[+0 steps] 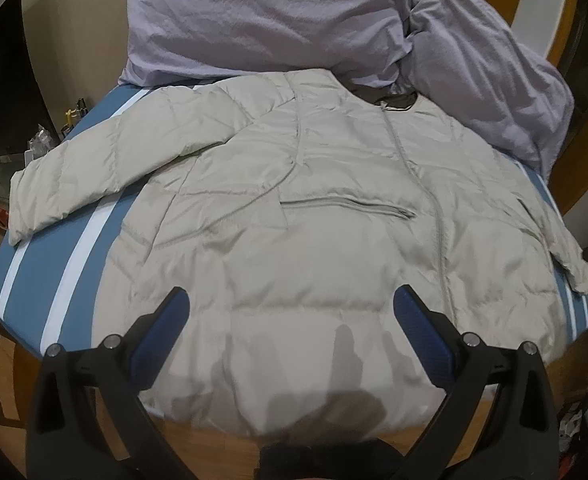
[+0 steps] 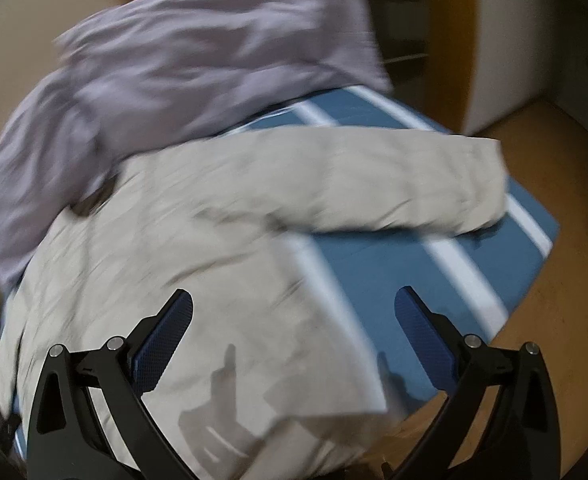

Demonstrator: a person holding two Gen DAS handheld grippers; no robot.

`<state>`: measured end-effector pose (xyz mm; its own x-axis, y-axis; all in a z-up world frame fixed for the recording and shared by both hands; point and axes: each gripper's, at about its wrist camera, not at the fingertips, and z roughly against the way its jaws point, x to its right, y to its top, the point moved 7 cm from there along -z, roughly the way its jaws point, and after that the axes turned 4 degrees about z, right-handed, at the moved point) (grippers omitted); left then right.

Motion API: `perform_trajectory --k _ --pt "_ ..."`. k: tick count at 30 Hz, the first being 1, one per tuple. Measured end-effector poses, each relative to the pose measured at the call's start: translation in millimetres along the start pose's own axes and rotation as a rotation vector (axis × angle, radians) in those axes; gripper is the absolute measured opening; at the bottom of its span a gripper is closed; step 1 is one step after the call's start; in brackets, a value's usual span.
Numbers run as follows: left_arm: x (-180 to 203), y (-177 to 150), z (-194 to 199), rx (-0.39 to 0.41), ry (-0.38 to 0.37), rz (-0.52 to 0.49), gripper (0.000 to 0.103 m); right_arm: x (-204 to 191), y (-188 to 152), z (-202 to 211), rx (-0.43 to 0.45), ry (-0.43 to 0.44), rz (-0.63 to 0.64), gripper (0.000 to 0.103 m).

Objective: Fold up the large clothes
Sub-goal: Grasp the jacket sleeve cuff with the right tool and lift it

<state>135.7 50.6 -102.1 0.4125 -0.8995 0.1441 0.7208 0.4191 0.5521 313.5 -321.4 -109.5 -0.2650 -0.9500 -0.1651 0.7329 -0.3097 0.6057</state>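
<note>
Two spread, empty grippers, left gripper, right gripper, above beige jacket

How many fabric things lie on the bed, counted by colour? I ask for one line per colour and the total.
Beige: 1, the puffer jacket, spread flat with the front up.
Lilac: 2, the crumpled duvet and the pillow, both behind the jacket's collar.
Blue with white stripes: 1, the bed sheet under everything.
Total: 4
</note>
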Motion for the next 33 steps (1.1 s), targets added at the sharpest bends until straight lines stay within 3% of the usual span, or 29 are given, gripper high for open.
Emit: perform_trajectory --k 7,14,23,25,27,30,33 --pt "7.8 23.3 -28.2 -0.031 0.038 -0.022 0.101 124.5 40.1 -57.9 -0.053 -0.155 -0.314 0.096" --pt "18.8 36.9 -49.1 -0.062 0.053 -0.044 0.101 197.0 51.3 -83.6 -0.073 -0.247 -0.477 0.091" --pt "20.6 44.9 -66.4 -0.09 0.06 -0.03 0.101 209.6 46.0 -106.3 -0.127 -0.235 -0.502 0.067" --pt "19.9 45.0 -69.3 -0.096 0.061 -0.024 0.101 204.6 48.1 -108.4 -0.116 -0.237 -0.464 0.058" --pt "19.2 45.5 -71.2 -0.101 0.061 -0.02 0.101 200.3 49.6 -107.3 -0.108 -0.205 -0.443 0.037" --pt "18.3 45.0 -73.0 -0.105 0.059 -0.014 0.101 193.9 56.1 -104.9 -0.099 -0.22 -0.412 0.025" --pt "17.1 45.6 -73.2 -0.103 0.057 -0.007 0.101 187.8 66.9 -101.7 -0.091 -0.25 -0.382 0.019"
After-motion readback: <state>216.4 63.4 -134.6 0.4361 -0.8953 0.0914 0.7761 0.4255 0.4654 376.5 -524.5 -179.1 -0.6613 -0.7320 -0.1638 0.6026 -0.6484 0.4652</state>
